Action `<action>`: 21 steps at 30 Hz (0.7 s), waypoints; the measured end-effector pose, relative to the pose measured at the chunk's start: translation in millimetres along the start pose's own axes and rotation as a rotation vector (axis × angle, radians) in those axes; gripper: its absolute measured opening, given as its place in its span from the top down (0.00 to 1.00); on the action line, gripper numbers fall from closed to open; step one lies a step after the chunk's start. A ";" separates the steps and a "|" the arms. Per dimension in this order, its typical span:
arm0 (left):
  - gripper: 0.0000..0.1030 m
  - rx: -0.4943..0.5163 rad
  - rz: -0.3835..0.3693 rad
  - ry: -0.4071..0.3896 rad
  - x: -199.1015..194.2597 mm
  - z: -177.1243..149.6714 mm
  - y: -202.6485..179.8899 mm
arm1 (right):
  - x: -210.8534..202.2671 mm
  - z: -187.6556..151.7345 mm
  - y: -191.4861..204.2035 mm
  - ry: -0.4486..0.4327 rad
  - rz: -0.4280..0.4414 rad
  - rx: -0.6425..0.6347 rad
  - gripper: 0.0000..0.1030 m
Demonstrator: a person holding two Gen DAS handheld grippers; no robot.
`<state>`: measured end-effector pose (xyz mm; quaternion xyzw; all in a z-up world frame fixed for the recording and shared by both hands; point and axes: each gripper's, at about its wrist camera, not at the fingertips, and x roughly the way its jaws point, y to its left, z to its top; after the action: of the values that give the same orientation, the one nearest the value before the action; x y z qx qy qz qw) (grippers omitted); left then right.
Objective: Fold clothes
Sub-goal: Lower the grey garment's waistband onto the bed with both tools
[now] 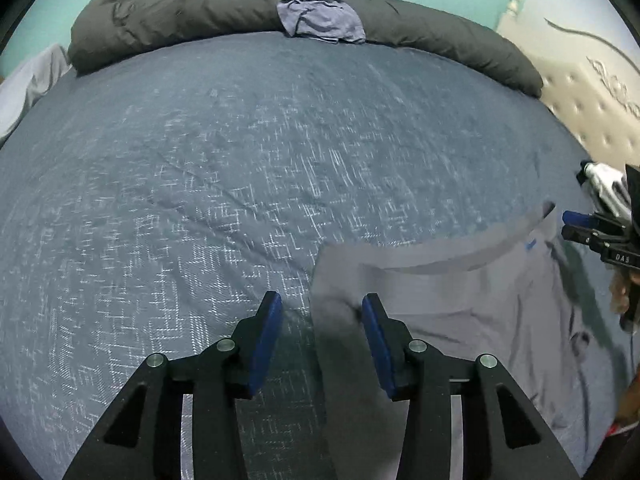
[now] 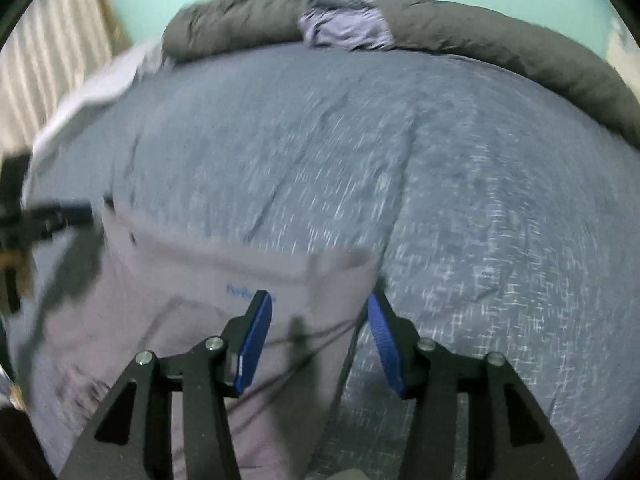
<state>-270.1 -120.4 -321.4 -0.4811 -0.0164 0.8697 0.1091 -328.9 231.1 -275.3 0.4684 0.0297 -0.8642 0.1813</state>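
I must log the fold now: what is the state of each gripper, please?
Left gripper: open, empty, over the left edge of the grey garment.
Right gripper: open, empty, over the garment's right edge.

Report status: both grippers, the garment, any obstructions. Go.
Left gripper open, straddling the grey garment edge. Right gripper open over its opposite corner. Garment lies flat on the bedspread. Nothing in the way; crumpled clothes far off.

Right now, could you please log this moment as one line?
stage: grasp pending | left gripper: open at garment corner | right gripper: open over opposite corner | spare clothes: on duvet
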 end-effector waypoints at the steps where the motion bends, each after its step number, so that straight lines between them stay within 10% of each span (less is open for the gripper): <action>1: 0.56 0.005 -0.002 0.001 1.4 -1.4 0.2 | 3.1 -1.4 3.3 0.009 -0.011 -0.021 0.51; 6: 0.73 0.069 0.033 0.009 8.5 -0.8 -5.3 | 18.6 -7.0 17.1 0.055 -0.066 -0.117 0.61; 11: 1.00 0.085 0.047 -0.003 11.8 6.5 -5.4 | 23.0 -2.1 11.7 0.042 -0.093 -0.109 0.93; 21: 1.00 0.044 0.041 -0.050 -0.2 15.6 3.0 | 6.4 9.0 8.9 -0.037 -0.090 -0.079 0.97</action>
<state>-283.6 -122.2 -313.3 -0.4571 0.0099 0.8836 0.1011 -336.3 219.0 -274.5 0.4430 0.0812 -0.8782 0.1611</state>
